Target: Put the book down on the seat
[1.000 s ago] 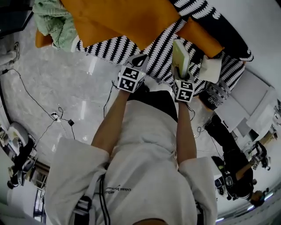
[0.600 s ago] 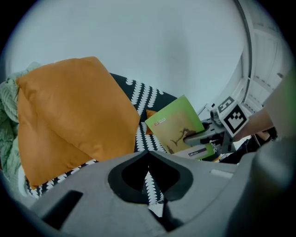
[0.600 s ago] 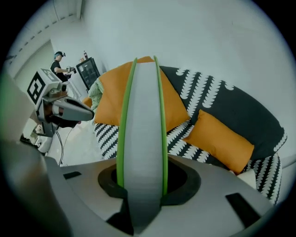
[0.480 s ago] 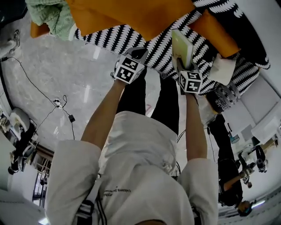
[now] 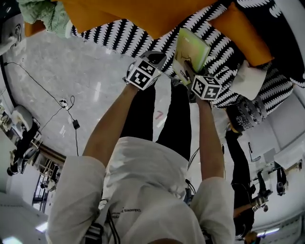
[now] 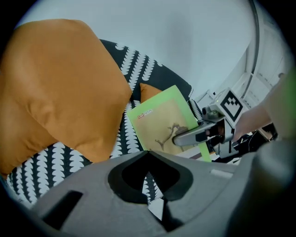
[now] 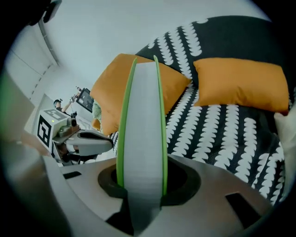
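A green-edged book (image 5: 191,47) with a tan cover is gripped by its lower edge in my right gripper (image 5: 188,72), tilted over the black-and-white patterned seat (image 5: 119,34). Along the right gripper's own jaws the book (image 7: 141,106) stands edge-on between them, pages towards the camera. In the left gripper view the cover (image 6: 159,127) faces me, with a right gripper finger (image 6: 187,137) lying across it. My left gripper (image 5: 153,59) hovers just left of the book over the seat's front edge, jaws together and empty.
Big orange cushions (image 5: 143,14) (image 7: 238,83) lie on the sofa behind the book. A white pad (image 5: 251,80) rests on the seat to the right, a green blanket (image 5: 43,14) at the far left. Cables (image 5: 66,102) trail on the marble floor.
Both grippers have dropped lower toward the seat. The book has tipped from edge-on and upright to leaning back, so its cover now shows in the head view.
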Motion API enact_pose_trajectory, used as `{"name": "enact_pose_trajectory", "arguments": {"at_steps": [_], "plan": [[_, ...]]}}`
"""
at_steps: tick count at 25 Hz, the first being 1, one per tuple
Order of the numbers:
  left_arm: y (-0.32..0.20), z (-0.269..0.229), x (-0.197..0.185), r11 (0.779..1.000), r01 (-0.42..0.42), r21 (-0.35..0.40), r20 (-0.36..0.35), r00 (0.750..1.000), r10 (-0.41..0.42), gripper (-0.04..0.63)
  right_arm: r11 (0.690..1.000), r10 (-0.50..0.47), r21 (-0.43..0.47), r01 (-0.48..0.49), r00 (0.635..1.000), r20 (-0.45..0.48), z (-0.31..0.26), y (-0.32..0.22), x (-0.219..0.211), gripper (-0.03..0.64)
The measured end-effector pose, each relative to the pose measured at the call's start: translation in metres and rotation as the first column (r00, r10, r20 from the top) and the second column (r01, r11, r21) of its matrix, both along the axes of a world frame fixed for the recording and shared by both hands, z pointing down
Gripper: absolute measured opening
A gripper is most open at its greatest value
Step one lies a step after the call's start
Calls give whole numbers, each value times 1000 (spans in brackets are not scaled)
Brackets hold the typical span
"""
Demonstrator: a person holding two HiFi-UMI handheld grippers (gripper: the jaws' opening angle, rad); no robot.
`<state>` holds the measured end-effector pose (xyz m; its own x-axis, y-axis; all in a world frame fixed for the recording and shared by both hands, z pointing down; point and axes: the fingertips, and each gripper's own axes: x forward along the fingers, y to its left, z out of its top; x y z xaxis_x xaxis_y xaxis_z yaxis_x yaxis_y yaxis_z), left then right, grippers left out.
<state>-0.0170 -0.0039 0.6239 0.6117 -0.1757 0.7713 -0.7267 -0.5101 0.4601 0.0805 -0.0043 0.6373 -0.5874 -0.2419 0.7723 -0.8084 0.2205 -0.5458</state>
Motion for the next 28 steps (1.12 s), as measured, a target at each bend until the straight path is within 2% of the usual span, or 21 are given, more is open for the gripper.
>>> {"name": "enact_pose_trajectory", "arguments": {"at_steps": [4,6,9,13,15,20,23,26,28], "plan": [[13,32,19,1000,-25,-16,5,1000,25,8,992,115,-54,-112,991,67,34,9,14,127],[16,52,26,999,-46,-16,14,999,46,8,982,183,-78,-174,975,129,47,5,15,127],[16,73,31,997,-77,-7,33,996,78,9,967,255,-98,-237,928,271,55,-6,6,128],[3,71,18,999,-51,21,58,997,49,9,942,337,-130,-311,852,402,53,-22,-9,128],[-5,67,10,999,-31,28,66,997,29,9,927,374,-162,-338,812,447,49,-29,-18,129],[-7,80,25,999,39,21,87,995,-41,9,898,439,-209,-388,738,513,54,-31,6,130],[-5,77,33,999,24,47,121,992,-30,9,894,443,-198,-401,728,524,50,-30,15,130],[-2,84,25,996,-55,71,180,983,42,9,897,439,-200,-394,743,504,62,-27,7,133],[-2,83,19,996,-52,69,177,984,39,9,896,441,-203,-394,750,492,65,-24,3,137]]}}
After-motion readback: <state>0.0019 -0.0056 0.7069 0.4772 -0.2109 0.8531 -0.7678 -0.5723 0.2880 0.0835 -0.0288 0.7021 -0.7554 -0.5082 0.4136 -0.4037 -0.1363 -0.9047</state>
